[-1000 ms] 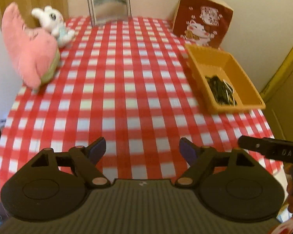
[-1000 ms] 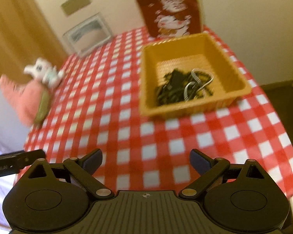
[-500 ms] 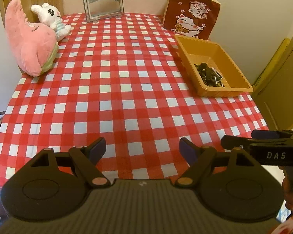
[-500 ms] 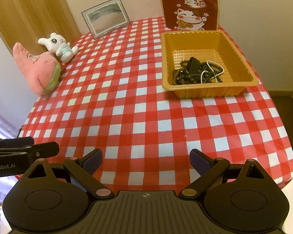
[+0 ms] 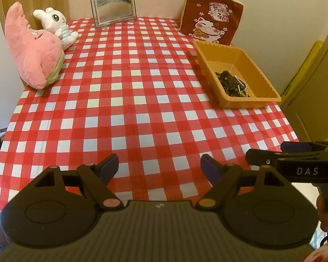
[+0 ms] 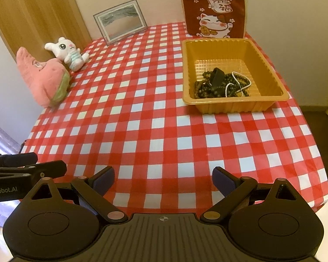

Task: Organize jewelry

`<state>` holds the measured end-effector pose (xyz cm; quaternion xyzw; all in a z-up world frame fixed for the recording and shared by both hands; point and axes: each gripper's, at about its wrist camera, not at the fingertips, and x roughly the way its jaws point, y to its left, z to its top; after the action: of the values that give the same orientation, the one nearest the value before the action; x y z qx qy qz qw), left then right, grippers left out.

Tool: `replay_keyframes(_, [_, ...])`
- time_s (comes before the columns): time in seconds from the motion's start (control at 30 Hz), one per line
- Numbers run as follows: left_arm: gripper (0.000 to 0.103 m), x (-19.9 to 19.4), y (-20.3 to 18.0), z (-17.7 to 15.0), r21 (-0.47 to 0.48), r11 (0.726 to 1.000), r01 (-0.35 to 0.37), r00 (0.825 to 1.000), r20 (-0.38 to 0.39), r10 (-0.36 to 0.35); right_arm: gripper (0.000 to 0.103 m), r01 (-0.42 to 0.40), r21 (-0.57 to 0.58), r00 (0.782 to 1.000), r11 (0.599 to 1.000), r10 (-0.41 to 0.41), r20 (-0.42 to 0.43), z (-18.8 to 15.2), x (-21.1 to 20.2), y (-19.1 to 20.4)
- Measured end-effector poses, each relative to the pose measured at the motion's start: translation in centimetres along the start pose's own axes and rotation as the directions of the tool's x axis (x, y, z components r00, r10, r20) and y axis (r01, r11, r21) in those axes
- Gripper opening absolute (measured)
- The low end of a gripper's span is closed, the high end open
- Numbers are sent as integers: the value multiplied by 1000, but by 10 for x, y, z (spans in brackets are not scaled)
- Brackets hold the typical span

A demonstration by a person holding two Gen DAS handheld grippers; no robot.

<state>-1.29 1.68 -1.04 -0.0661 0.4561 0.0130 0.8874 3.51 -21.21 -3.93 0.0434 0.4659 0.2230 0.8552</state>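
Red-and-white checked cloth covers the table (image 6: 155, 131), which stands against a pale wall. Over its near edge hangs the left gripper (image 5: 158, 166), its two blue-padded fingers spread wide with nothing between them; the right gripper (image 6: 163, 178) hangs over the same edge, just as wide apart and just as empty. Each shows in the other's camera as a dark bar at the side of the view, the right one with a person's fingers (image 5: 324, 216) wrapped under its handle. Well beyond both, on the right side of the table, sits an orange plastic tray (image 6: 271, 80), and the jewelry lies heaped in the near part of its floor: dark beaded strands (image 6: 207, 89) tangled with a silvery chain (image 6: 240, 81) and a small black piece (image 6: 217, 77) resting on top. Just behind the tray, a dark red cushion with a lucky cat printed on it (image 6: 214, 15) leans against the wall. At the far edge of the table, near the middle, a framed picture (image 6: 120, 20) stands propped. On the far left side a white plush rabbit (image 6: 68, 52) lies against a pink plush toy (image 6: 43, 76), beside a wooden door (image 6: 39, 11).
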Motion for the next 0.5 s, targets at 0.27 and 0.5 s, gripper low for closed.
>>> replay_keyframes(0.27, [81, 0, -2, -1, -3, 1000, -3, 1000, 0, 3, 95, 1, -1, 1000, 1000, -1, 1, 1, 0, 0])
replay_keyframes(0.5, [81, 1, -2, 2, 0, 1000, -1, 1000, 4, 1, 95, 1, -3, 1000, 1000, -1, 1, 2, 1, 0])
